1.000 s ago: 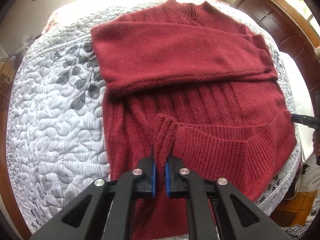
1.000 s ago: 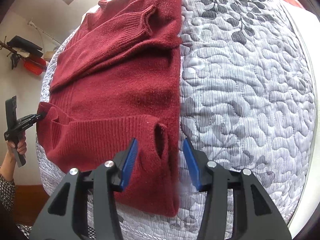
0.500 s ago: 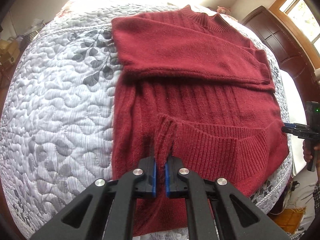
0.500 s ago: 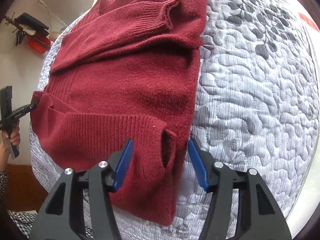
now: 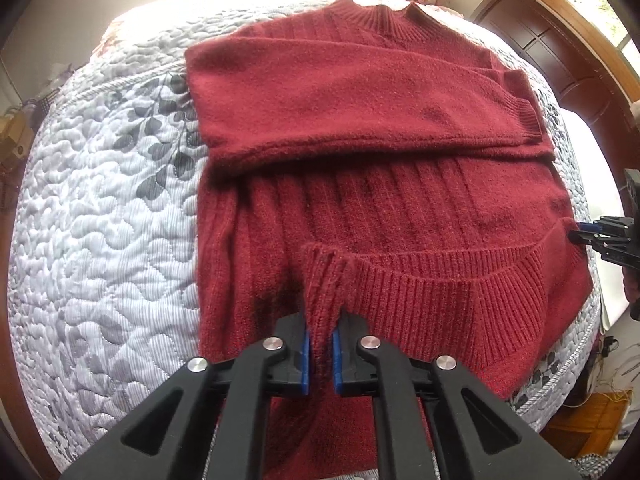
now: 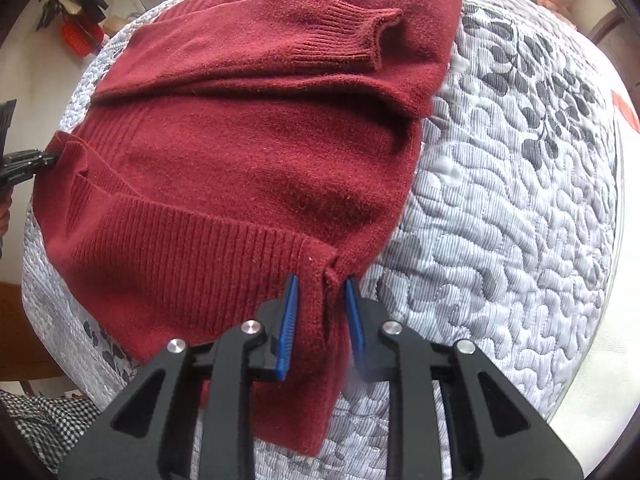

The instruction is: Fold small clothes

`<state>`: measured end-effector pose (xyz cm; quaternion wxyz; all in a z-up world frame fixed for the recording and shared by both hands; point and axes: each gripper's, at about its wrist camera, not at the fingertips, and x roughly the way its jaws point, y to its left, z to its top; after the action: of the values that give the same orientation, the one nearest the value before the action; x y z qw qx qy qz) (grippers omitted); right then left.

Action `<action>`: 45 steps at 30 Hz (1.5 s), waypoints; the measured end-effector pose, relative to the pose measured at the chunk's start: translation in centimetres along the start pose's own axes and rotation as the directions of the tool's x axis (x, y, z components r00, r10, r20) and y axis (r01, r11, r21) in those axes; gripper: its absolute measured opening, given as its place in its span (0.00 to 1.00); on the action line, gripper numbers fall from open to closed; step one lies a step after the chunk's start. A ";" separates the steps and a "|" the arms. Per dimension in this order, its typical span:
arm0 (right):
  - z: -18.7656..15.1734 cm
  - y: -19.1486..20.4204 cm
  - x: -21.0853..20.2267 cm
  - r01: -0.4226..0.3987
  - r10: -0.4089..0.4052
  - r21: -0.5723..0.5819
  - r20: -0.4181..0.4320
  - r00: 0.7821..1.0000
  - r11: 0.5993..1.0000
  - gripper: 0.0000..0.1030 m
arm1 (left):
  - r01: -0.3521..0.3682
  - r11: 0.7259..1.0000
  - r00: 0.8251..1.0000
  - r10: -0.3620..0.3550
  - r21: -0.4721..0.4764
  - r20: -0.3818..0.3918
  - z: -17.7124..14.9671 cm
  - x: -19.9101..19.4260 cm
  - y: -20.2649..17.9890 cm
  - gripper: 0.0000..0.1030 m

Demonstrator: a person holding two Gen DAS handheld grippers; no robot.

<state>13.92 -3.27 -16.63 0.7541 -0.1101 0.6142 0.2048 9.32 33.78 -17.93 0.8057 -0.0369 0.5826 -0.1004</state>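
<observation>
— Where the quilted bedspread (image 5: 100, 240) is seen, what is laid upon it?

— A dark red sweater (image 5: 380, 208) is spread flat there, its collar turned to the far side and both sleeves folded across the chest. The ribbed cuff (image 6: 352, 40) of the upper sleeve is shown lying near the sweater's right edge in the right wrist view.

— How is the ribbed hem (image 5: 440, 292) placed?

— It is lifted off the lower layer of the body and turned back towards the collar, so that a band of ribbing is stretched between the two grippers.

— What is held by the left gripper (image 5: 320, 354)?

— Its blue pads (image 5: 305, 356) are pressed together on a pinched ridge of the hem at the left corner, with the cloth rising straight out from between them.

— And the right gripper (image 6: 321, 312)?

— The right corner of the hem is bunched between its blue pads (image 6: 290, 320), which are drawn in against the knit on both sides. In the left wrist view the same gripper is seen at the sweater's far right edge, its tips touching the fold.
</observation>
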 end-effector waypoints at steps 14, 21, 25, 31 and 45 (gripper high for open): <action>0.6 0.0 0.3 -0.048 0.047 0.029 0.019 0.999 0.998 0.29 | 0.019 0.999 1.000 -0.019 -0.031 -0.012 0.1 0.9 0.4 0.08; 0.8 0.3 0.3 -0.067 0.067 0.020 0.020 0.998 0.998 0.06 | 0.017 1.000 1.000 -0.017 0.000 -0.018 0.5 1.3 -0.7 0.07; 0.1 -0.3 -1.3 -0.109 0.106 0.041 0.070 0.992 0.993 0.05 | 0.054 0.999 0.998 -0.054 -0.001 0.024 -0.3 -0.4 -1.1 0.06; 0.0 -1.9 -3.0 -0.181 0.166 0.112 0.129 0.978 0.977 0.05 | 0.062 0.990 0.993 -0.048 -0.129 0.106 -0.3 -2.7 1.1 0.05; 8.1 -5.3 -9.5 -0.219 0.173 0.112 0.327 0.929 0.969 0.05 | 0.183 0.948 0.935 -0.085 -0.261 0.344 8.3 -8.0 5.2 0.05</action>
<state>21.90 -6.24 -6.05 0.8241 0.0415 0.5073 0.2486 15.34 40.01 -8.73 0.8684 -0.2104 0.4448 -0.0619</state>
